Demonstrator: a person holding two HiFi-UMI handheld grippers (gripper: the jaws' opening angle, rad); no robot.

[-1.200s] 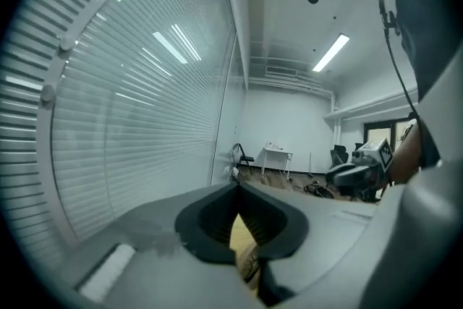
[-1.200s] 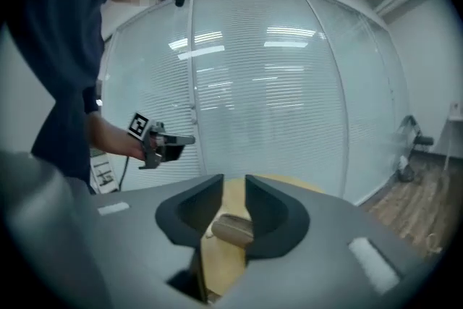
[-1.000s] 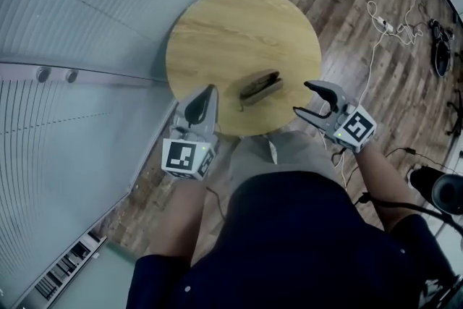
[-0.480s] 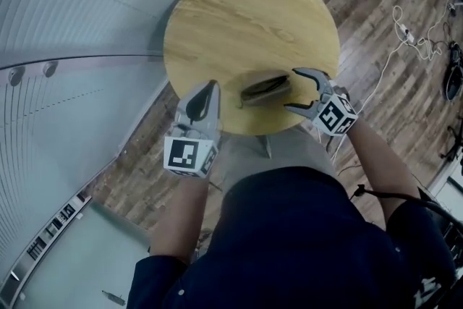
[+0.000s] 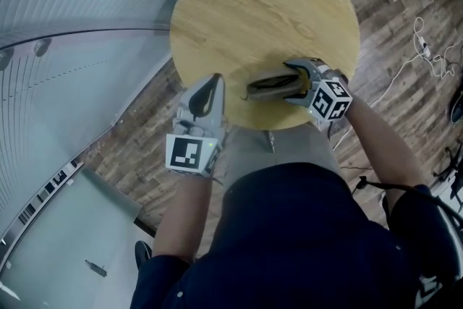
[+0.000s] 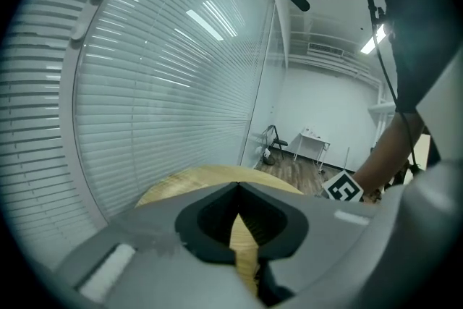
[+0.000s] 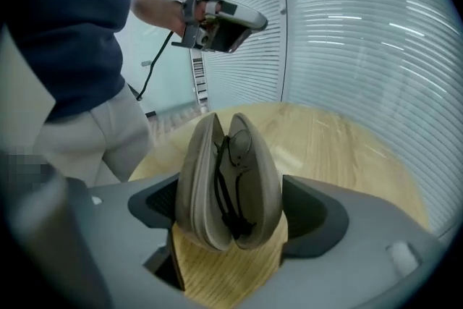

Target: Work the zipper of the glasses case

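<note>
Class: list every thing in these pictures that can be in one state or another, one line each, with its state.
glasses case: open, halves gaping, lying on the table.
glasses: inside the open case.
left gripper: shut, nothing between its jaws.
right gripper: open; its jaws have just been opening and stand wide on either side of the case, not clamped on it.

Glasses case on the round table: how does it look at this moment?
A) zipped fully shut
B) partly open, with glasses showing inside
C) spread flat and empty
B: in the right gripper view the glasses case gapes between its two halves, and dark-framed glasses show in the gap.
</note>
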